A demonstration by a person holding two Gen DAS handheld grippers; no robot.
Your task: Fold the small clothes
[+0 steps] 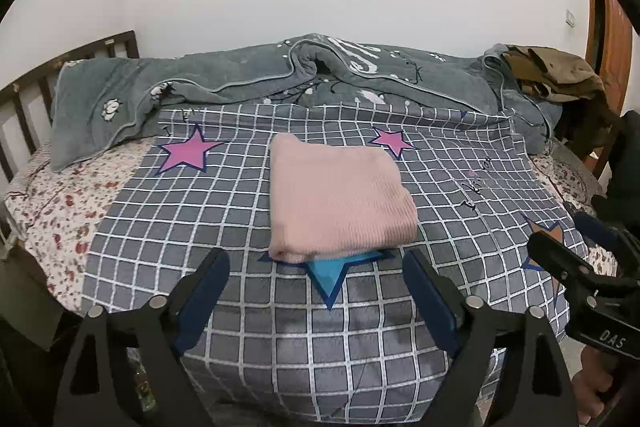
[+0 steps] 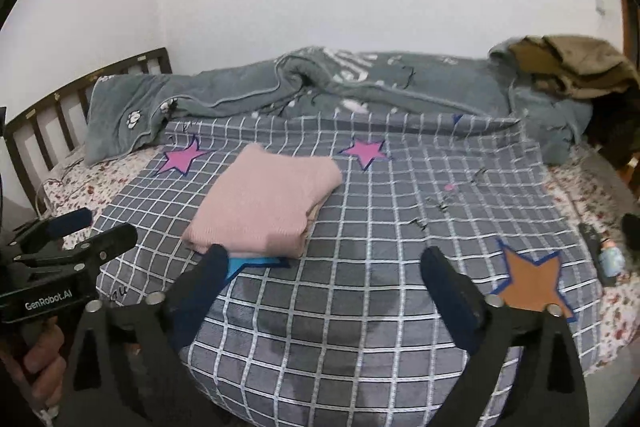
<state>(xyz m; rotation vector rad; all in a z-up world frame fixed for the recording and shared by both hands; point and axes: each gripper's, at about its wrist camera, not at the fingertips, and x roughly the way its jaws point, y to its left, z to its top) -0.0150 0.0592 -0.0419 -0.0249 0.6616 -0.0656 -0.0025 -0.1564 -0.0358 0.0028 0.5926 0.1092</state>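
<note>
A folded pink knit garment (image 1: pixel 338 197) lies flat on a grey checked bedspread (image 1: pixel 240 311) printed with stars, just ahead of the left hand-held gripper (image 1: pixel 316 279) and apart from it. Its jaws stand wide with nothing between them, the dark blue pads (image 1: pixel 430 291) hovering clear of the cloth. The garment forms a neat rectangle whose long axis runs away from that gripper toward the far wall; its thick folded edge faces the gripper and covers the top of a blue star (image 1: pixel 332 273).

From the right wrist camera the same garment (image 2: pixel 264 203) sits ahead and to the left of the right hand-held gripper (image 2: pixel 320 259), its long axis slanting from near left to far right. The right jaws are also spread wide and empty, and an orange star (image 2: pixel 532 281) shows just beyond the right finger. The left hand-held gripper (image 2: pixel 86 229) appears at that view's left edge, held by a hand (image 2: pixel 38 359); in the left wrist view the right hand-held gripper (image 1: pixel 560 247) shows at the right edge.

Beyond the garment, two pink stars (image 1: pixel 186 153) mark the spread, and a rumpled grey-green quilt (image 1: pixel 248 79) lies along the wall. A heap of olive-brown clothing (image 2: pixel 568 67) rests far right, a dark wooden headboard (image 2: pixel 80 91) stands far left, and a floral sheet (image 1: pixel 60 207) borders the spread.
</note>
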